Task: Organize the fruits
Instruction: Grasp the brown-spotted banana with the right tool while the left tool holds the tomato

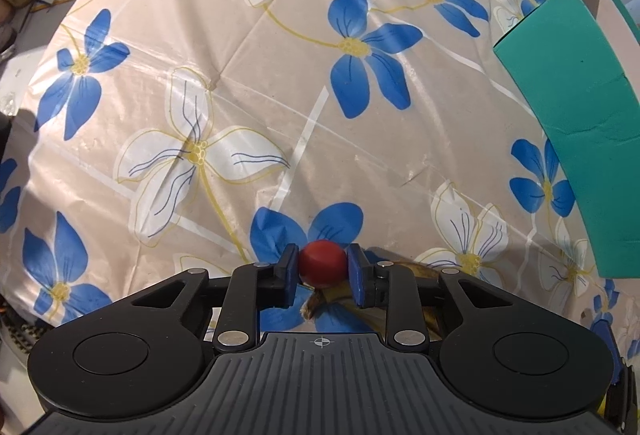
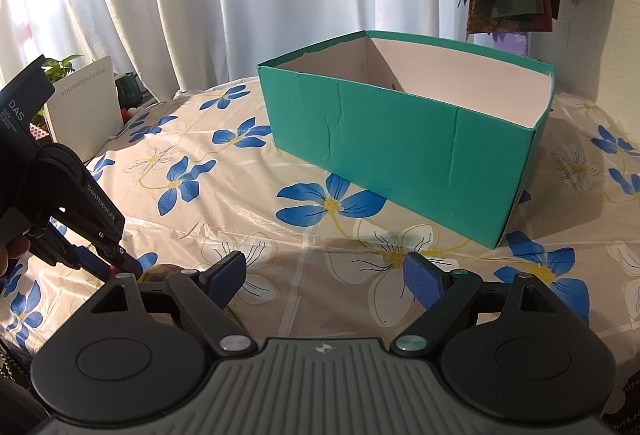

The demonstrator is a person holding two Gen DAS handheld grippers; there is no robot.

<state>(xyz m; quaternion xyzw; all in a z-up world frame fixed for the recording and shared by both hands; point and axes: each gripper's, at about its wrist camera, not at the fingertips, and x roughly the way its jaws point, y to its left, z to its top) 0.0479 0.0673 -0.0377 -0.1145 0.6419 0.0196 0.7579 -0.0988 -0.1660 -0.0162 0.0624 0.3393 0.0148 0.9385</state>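
Left gripper (image 1: 323, 267) clenched on small round red fruit (image 1: 322, 261); pick step. Right gripper (image 2: 325, 277) released, idle. Next, likely: carry fruit into open teal cardboard box (image 2: 400, 139).

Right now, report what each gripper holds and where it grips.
Left gripper pinches a small red fruit across its sides. Right gripper is open, holding nothing.

the left gripper (image 2: 114, 269), seen from the right wrist view, reads "das" on its upper body and "genrobot.ai" along its arm; smaller print is illegible.
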